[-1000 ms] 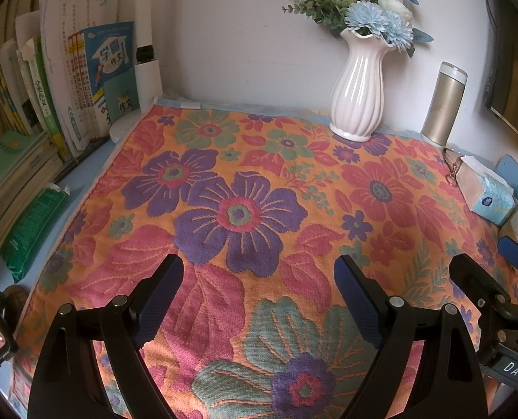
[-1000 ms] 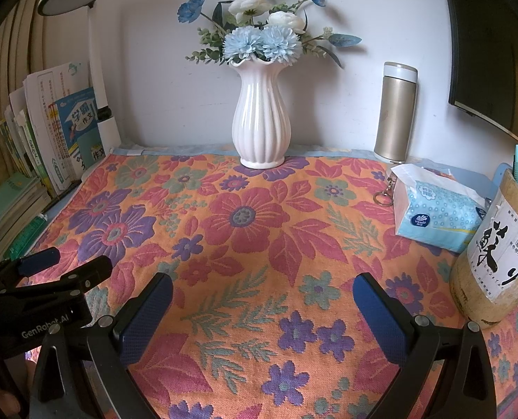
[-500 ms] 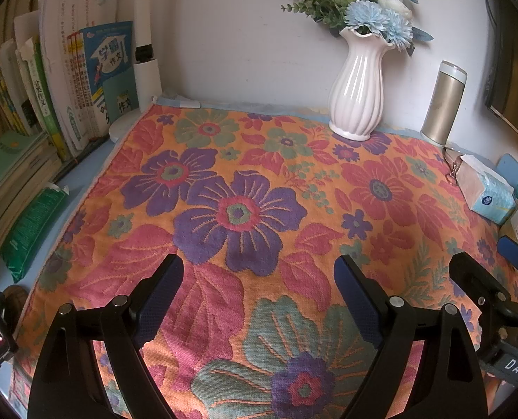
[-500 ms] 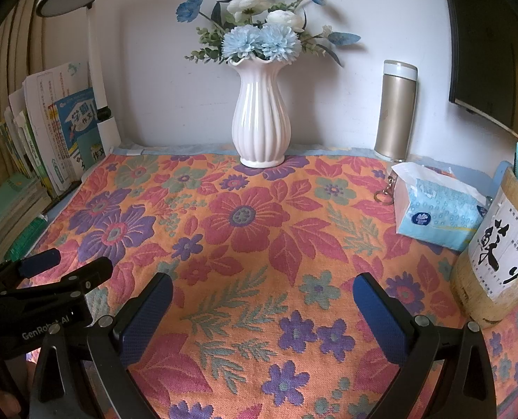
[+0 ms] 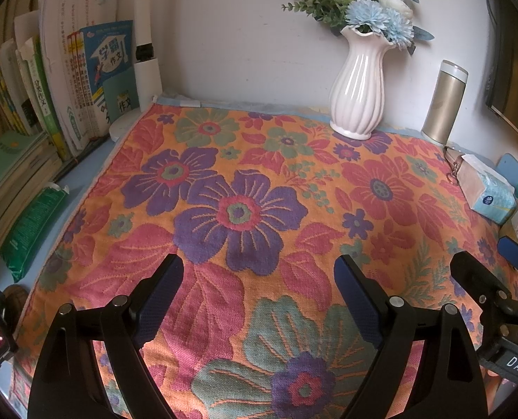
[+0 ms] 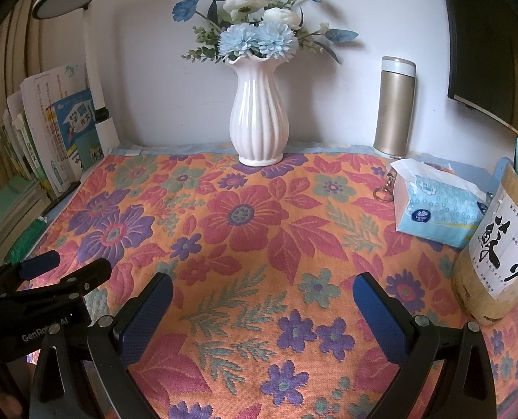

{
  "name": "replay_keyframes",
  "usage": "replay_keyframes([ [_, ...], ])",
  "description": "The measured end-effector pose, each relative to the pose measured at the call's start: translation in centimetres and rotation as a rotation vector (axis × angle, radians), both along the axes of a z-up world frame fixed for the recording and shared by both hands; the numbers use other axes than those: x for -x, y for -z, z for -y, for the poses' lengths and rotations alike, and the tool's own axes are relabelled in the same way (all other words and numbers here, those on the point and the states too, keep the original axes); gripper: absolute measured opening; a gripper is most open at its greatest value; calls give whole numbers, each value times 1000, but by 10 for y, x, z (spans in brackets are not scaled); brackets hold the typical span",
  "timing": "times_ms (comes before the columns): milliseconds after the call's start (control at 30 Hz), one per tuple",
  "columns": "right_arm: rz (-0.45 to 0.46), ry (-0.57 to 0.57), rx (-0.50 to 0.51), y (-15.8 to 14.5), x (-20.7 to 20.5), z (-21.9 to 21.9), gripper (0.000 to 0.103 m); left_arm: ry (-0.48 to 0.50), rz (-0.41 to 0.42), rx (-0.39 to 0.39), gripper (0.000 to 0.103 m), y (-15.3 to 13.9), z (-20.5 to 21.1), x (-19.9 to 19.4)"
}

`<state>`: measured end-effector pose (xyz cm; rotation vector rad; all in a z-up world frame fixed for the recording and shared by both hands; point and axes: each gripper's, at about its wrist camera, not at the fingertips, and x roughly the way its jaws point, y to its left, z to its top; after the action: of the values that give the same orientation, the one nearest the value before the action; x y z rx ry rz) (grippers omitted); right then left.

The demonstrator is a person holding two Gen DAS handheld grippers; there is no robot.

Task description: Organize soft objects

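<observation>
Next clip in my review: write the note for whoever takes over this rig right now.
Left gripper: jaws open, nothing held, over the near part of the floral cloth.
Right gripper: jaws open, nothing held, over the same cloth.
The cloth lies spread flat across the desk; the white vase stands on its far edge, the tissue pack on its right side.
Done: nothing visible yet.
Left: all the organizing.

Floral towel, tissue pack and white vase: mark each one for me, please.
floral towel (image 6: 245, 216), right wrist view, on the big red flower near its middle.
tissue pack (image 6: 440, 209), right wrist view, on its blue dotted side.
white vase (image 6: 259, 118), right wrist view, on the ribbed belly.
</observation>
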<state>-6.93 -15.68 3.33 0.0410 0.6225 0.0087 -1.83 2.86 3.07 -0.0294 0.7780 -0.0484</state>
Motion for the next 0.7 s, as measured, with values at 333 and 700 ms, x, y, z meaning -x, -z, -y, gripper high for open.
replay_keyframes([
  [333, -1, 0, 0, 0, 0, 0, 103, 3, -9, 0, 87, 1, -1, -3],
  [700, -4, 3, -2, 0, 0, 1, 103, -12, 5, -78, 87, 0, 6, -2],
])
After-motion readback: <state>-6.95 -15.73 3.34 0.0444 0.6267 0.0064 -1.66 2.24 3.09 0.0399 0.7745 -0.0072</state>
